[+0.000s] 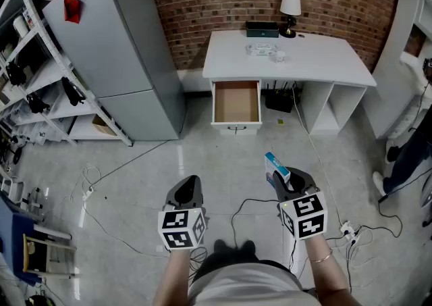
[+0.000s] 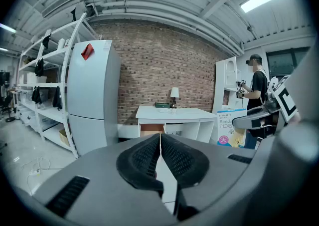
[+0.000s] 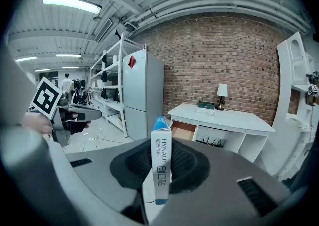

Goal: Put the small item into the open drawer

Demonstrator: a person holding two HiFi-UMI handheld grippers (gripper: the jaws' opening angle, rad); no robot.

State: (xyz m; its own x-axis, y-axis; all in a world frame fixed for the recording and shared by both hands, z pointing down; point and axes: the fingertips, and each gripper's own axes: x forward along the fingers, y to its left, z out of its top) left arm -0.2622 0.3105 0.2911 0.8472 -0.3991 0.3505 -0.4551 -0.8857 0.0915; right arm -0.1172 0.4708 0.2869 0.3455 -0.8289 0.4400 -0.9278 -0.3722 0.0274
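while the right gripper's jaws are clamped on the small white-and-blue box (it stands upright, narrow printed edge toward the camera), the left gripper's jaws are pressed together. both grippers are held over the grey floor, well apart from the white desk against the brick wall. its open drawer stands pulled out at the left end, near the grey fridge.
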